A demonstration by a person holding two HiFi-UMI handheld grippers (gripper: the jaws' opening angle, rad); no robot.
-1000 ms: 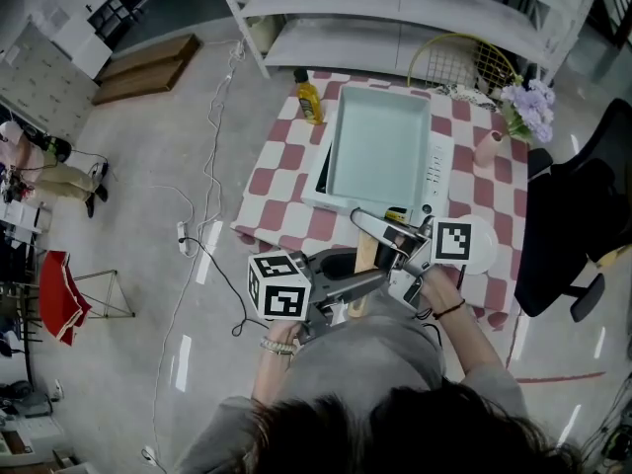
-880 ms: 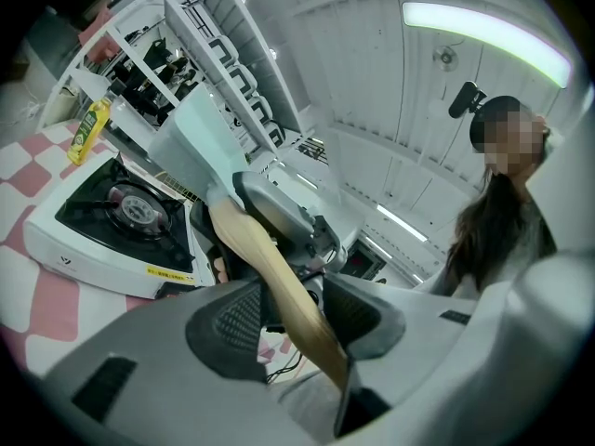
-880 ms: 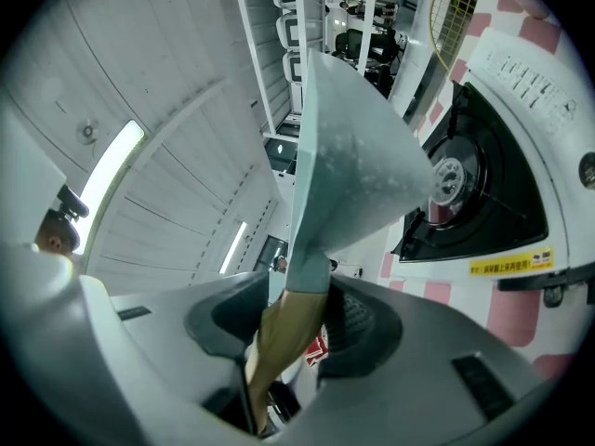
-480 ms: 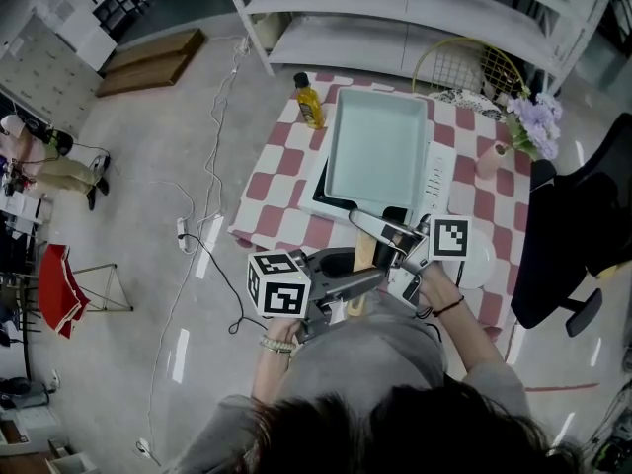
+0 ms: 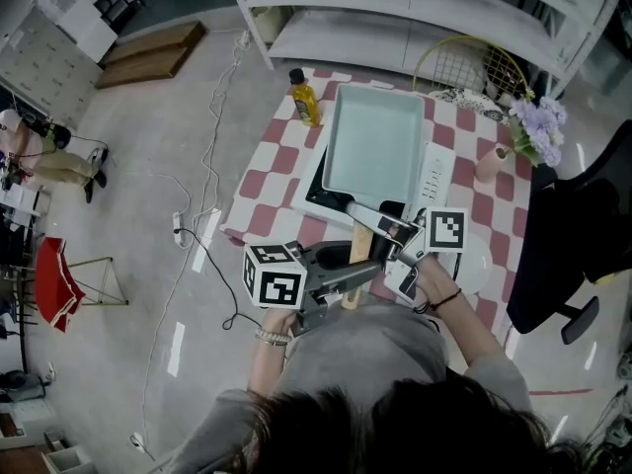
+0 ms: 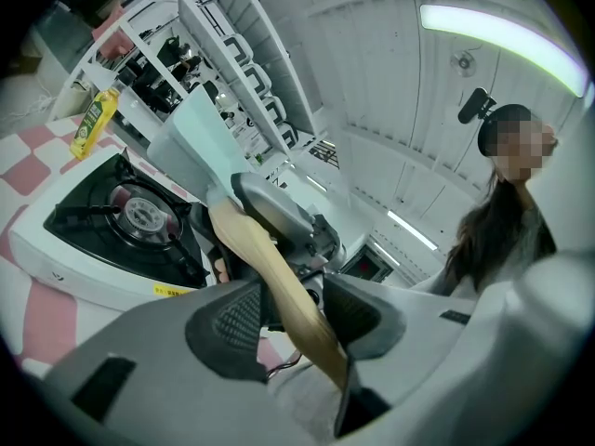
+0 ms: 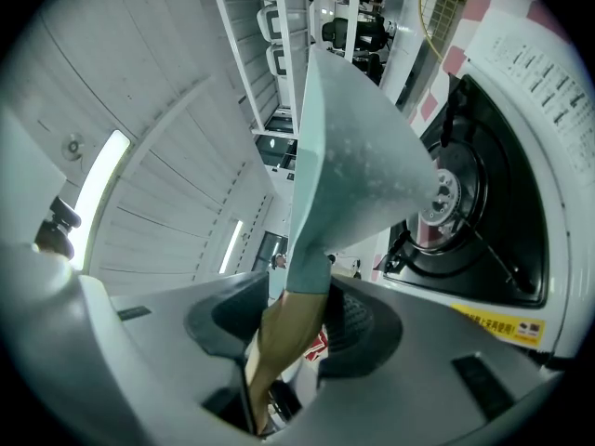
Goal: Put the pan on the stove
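Both grippers are clenching on the pan's wooden handle (image 5: 358, 253). L gripper (image 6: 288, 316) is biting the handle's lower half, pads pressing on both sides. R gripper (image 7: 296, 316) is squeezing it higher up, right where the wood is meeting the blue-green socket. In head view L gripper is reaching in from 8 o'clock of the handle and R gripper from 3 o'clock, marker cubes facing up.

The pan (image 5: 373, 146), rectangular and pale blue-green, is hanging over the stove (image 5: 435, 171), handle pointing to 6 o'clock twd the person. The gripper views are showing it tilted and lifted, w/ the burner (image 6: 139, 214) and black grate lying bare beneath. It isn't touching them as far as can be told. In head view it's covering most of the stove top. Only a black corner at 7 o'clock and the white control strip at 3 o'clock are peeking out.

The stove is sitting on a table (image 5: 269, 171) w/ a red-and-white check cloth. A yellow bottle (image 5: 301, 98) is standing at 10 o'clock of the pan, just off the stove corner. A pink vase (image 5: 489, 162) w/ purple flowers (image 5: 538, 126) is standing at 3 o'clock. A white plate (image 5: 476, 261) is lying at 5 o'clock, near R gripper. A black chair (image 5: 573, 235) is sitting beside the table's 3 o'clock edge.
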